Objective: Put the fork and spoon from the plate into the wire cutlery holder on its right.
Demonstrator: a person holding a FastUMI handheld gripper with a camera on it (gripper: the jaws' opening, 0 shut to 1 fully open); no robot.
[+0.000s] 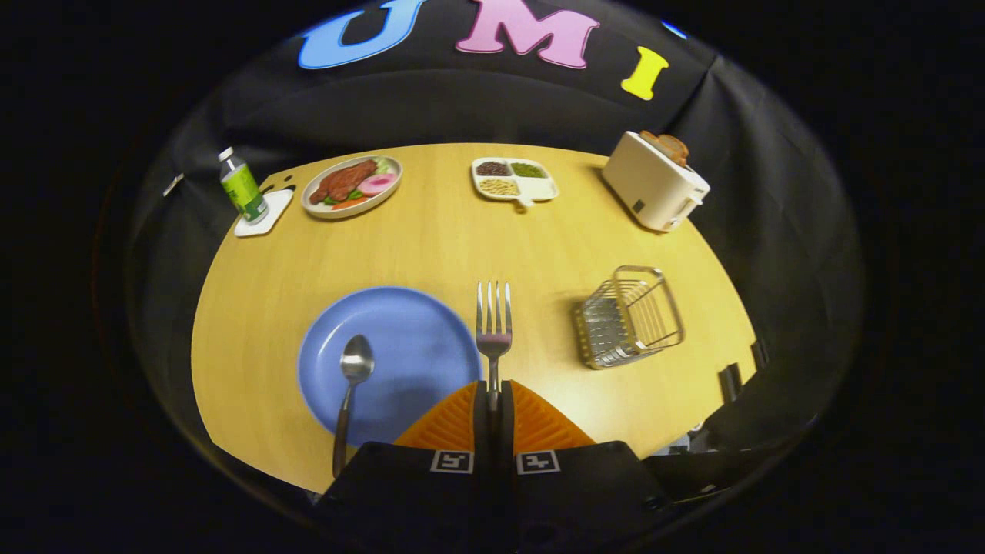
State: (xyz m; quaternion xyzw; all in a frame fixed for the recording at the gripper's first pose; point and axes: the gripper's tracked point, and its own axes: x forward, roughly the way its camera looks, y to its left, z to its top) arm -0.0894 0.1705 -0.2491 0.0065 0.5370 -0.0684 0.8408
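Observation:
My gripper point(492, 394) is shut on the fork point(493, 323), its orange fingers point(454, 419) pressed on the handle. The fork sticks out ahead of the fingers, tines pointing away, lifted above the table beside the right rim of the blue plate point(415, 331). A spoon point(351, 385) lies on the plate to the left of the fingers, bowl away from me, its handle running over the near rim. The wire cutlery holder point(629, 317) stands on the table to the right of the fork, with nothing seen inside it.
On the far side of the wooden table point(431, 238) sit a plate of food point(352, 185), a divided snack tray point(514, 181) and a white toaster point(656, 188) with toast. A green bottle point(243, 187) stands on a coaster at the far left.

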